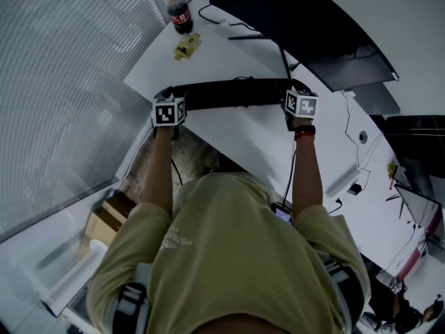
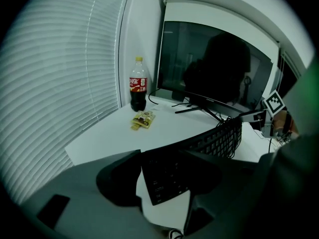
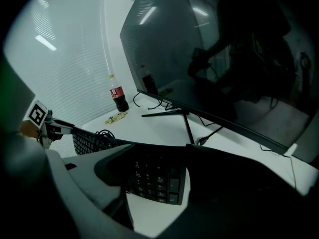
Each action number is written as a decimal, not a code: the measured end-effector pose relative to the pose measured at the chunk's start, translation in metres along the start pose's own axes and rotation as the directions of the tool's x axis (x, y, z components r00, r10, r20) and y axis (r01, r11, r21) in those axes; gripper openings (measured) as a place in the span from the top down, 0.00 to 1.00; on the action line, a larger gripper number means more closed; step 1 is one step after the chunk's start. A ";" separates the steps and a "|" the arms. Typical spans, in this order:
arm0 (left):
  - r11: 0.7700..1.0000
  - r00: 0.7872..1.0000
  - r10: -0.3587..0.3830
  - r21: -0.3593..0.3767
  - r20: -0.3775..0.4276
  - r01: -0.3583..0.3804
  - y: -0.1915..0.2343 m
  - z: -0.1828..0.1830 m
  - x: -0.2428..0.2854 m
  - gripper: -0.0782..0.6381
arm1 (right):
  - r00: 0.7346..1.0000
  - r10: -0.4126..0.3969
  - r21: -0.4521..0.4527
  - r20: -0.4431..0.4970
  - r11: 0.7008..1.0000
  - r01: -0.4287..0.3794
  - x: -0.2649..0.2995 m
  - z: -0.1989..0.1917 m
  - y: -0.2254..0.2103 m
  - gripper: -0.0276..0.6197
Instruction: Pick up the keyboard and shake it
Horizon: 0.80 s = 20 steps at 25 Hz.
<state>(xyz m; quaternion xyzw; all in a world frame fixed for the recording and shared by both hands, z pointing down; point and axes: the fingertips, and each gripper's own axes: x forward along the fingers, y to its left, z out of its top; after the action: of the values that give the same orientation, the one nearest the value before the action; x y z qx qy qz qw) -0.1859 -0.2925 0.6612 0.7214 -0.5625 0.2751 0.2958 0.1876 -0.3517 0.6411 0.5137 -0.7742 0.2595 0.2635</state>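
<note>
A long black keyboard (image 1: 229, 92) hangs level above the white desk (image 1: 243, 141), held at both ends. My left gripper (image 1: 167, 96) is shut on its left end, and in the left gripper view that end of the keyboard (image 2: 214, 141) lies between the dark jaws of the left gripper (image 2: 164, 176). On the right end my right gripper (image 1: 296, 90) is shut. The right gripper view shows the number pad of the keyboard (image 3: 154, 180) clamped between the jaws of the right gripper (image 3: 155, 176). A coiled cable rests on the keyboard's top.
A large dark monitor (image 1: 299, 19) stands behind the keyboard on a thin stand. A cola bottle (image 1: 180, 14) and a snack packet (image 1: 187, 46) sit at the desk's far left corner. Window blinds (image 1: 62, 82) run along the left. Cables (image 1: 351, 134) trail on the right.
</note>
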 end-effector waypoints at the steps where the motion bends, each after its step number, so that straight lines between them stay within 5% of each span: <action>1: 1.000 1.000 0.002 0.005 0.005 -0.002 -0.001 -0.001 -0.002 0.55 | 1.000 -0.004 -0.001 0.002 1.000 0.004 -0.003 -0.001 0.000 0.45; 20: 0.998 0.999 0.010 0.061 0.045 -0.013 -0.018 -0.022 -0.036 0.56 | 0.998 -0.050 -0.036 0.033 0.998 0.051 -0.052 -0.029 0.015 0.45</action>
<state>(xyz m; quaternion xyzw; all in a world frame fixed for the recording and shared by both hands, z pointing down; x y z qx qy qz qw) -0.1780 -0.2491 0.6474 0.7327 -0.5644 0.2779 0.2594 0.1951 -0.2926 0.6256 0.5323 -0.7696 0.2303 0.2670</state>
